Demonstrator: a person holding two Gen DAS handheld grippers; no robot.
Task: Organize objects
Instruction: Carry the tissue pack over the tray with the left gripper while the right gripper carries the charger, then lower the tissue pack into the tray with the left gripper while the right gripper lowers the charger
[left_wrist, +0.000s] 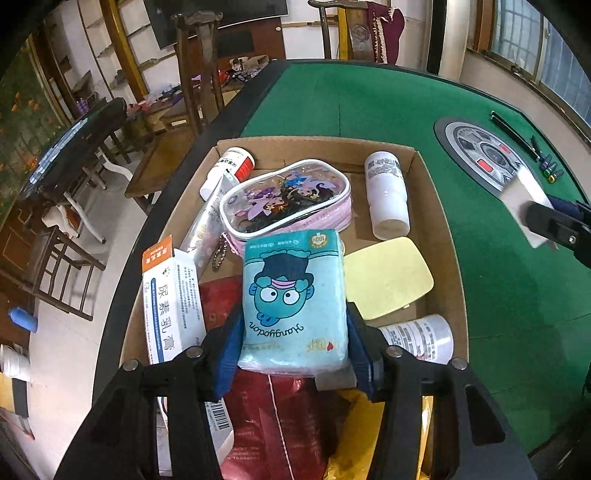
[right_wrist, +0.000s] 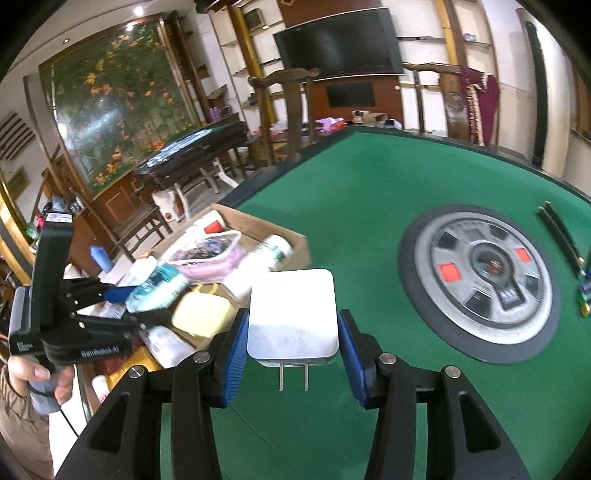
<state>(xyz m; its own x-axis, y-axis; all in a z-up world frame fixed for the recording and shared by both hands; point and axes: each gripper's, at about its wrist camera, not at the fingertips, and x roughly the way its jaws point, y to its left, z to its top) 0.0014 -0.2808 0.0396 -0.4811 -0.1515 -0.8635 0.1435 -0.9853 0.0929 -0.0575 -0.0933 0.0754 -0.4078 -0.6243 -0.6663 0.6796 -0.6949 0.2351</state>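
Observation:
My left gripper (left_wrist: 293, 350) is shut on a teal tissue pack (left_wrist: 293, 299) with a cartoon face and holds it over the cardboard box (left_wrist: 447, 221). In the box lie a clear pink pouch (left_wrist: 286, 201), white bottles (left_wrist: 388, 192), a yellow case (left_wrist: 386, 277), a white medicine carton (left_wrist: 173, 299) and a red bag (left_wrist: 273, 417). My right gripper (right_wrist: 291, 343) is shut on a white plug adapter (right_wrist: 293, 314), prongs pointing toward the camera, above the green table. The left gripper with its pack also shows in the right wrist view (right_wrist: 122, 299), and the adapter in the left wrist view (left_wrist: 526, 206).
The green felt table (right_wrist: 369, 192) has a round grey control hub (right_wrist: 484, 284) in its middle. Dark sticks and small coloured pieces (right_wrist: 583, 291) lie at its far right. Wooden chairs (right_wrist: 284, 114) and a second table stand beyond the table's left edge.

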